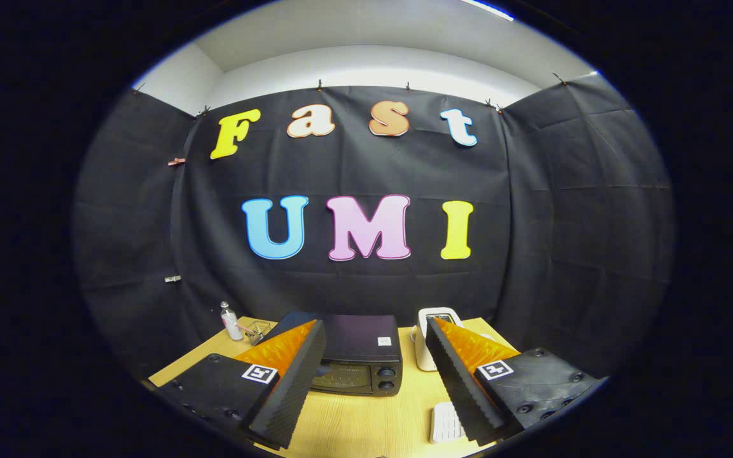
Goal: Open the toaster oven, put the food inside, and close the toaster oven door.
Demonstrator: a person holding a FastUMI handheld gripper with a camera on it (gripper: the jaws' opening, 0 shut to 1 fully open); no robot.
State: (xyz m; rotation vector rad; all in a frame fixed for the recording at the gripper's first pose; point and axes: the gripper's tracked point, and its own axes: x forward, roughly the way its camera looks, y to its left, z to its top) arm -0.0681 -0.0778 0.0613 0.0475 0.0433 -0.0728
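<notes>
1. Toaster oven: a dark box standing on the wooden table, seen from above and in front, with its door closed. Two round knobs sit one above the other at the right end of its front face. It lies just ahead of the fingers, in the gap between them; the left finger covers its left end.
2. Gripper: the jaws stand wide apart, holding nothing. Its two fingers rise from below, touching neither the oven nor the table.
3. White ribbed item: flat on the table near the base of the right finger; whether it is the food cannot be told.
4. White appliance: upright just right of the oven, partly hidden by the right finger.
5. Small bottle: upright at the table's far left corner, with a small wire basket just beside it.
6. Black cloth wall: closes the booth behind and to both sides of the table.
</notes>
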